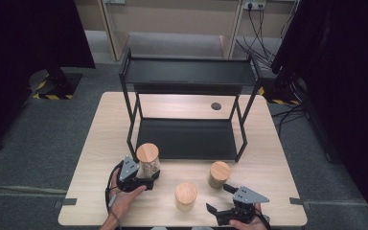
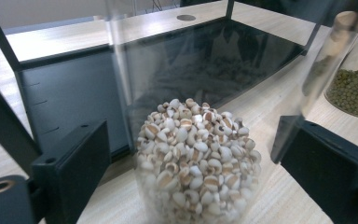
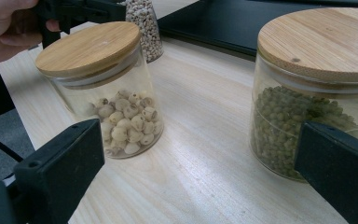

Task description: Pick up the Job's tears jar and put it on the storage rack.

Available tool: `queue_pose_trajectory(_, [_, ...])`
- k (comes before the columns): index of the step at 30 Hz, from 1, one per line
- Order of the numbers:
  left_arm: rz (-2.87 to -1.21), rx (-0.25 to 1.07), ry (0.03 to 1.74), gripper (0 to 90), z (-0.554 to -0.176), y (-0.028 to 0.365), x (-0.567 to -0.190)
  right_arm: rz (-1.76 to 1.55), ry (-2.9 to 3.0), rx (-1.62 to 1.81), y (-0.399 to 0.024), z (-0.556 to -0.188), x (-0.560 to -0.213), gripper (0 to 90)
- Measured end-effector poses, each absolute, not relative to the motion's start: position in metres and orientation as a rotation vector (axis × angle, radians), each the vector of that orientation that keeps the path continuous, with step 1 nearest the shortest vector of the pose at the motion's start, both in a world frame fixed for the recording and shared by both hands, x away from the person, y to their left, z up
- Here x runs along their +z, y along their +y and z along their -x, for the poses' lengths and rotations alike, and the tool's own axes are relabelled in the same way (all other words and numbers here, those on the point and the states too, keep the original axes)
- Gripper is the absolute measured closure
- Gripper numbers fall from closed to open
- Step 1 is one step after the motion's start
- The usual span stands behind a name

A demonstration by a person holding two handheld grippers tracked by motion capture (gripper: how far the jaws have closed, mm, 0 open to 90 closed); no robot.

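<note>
A tall glass jar of pale grains point(image 1: 148, 162) with a wooden lid stands on the table at the front of the black shelf point(image 1: 187, 139). My left gripper point(image 1: 143, 182) is shut on this tall jar point(image 2: 198, 158), one jaw against each side of the glass low down. A short jar of pale round seeds point(image 1: 186, 195) point(image 3: 103, 88) and a short jar of green beans point(image 1: 219, 174) point(image 3: 317, 88) stand to its right. My right gripper point(image 1: 219, 197) is open near the table's front edge, aimed at the gap between the two short jars and touching neither.
The two-level black shelf has a bare lower tray point(image 2: 74, 93) and a bare top tray point(image 1: 189, 72). A round cable hole point(image 1: 215, 106) sits in the table behind it. Grey floor surrounds the table, with cables at the back right.
</note>
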State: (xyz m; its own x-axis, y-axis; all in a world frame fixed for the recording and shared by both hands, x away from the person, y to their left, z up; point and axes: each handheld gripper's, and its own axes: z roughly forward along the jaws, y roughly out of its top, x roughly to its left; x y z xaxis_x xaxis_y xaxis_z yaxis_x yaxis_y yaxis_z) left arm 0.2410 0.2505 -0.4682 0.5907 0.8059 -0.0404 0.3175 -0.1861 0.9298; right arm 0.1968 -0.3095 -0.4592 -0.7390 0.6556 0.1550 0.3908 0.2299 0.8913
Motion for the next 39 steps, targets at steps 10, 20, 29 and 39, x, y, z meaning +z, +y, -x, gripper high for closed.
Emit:
queue_pose_trajectory(10, [-1.783, 0.579, 0.9, 20.7, -0.248, 0.248, -0.468, -0.984, 2.253, 1.515, -0.31, -0.197, -0.459, 2.1])
queue_pose_trajectory(20, [-1.79, 0.599, 0.888, 25.3, -0.247, 0.243, -0.467, -0.984, 2.253, 1.517, -0.31, -0.197, -0.46, 2.1])
queue_pose_trajectory(29, [-1.785, 0.598, 0.896, 25.4, -0.253, 0.24, -0.455, -0.982, 2.254, 1.52, -0.31, -0.197, -0.46, 2.1])
queue_pose_trajectory(39, [-1.794, 0.603, 0.904, 25.3, -0.269, 0.232, -0.438, -0.983, 2.251, 1.523, -0.31, -0.197, -0.459, 2.1])
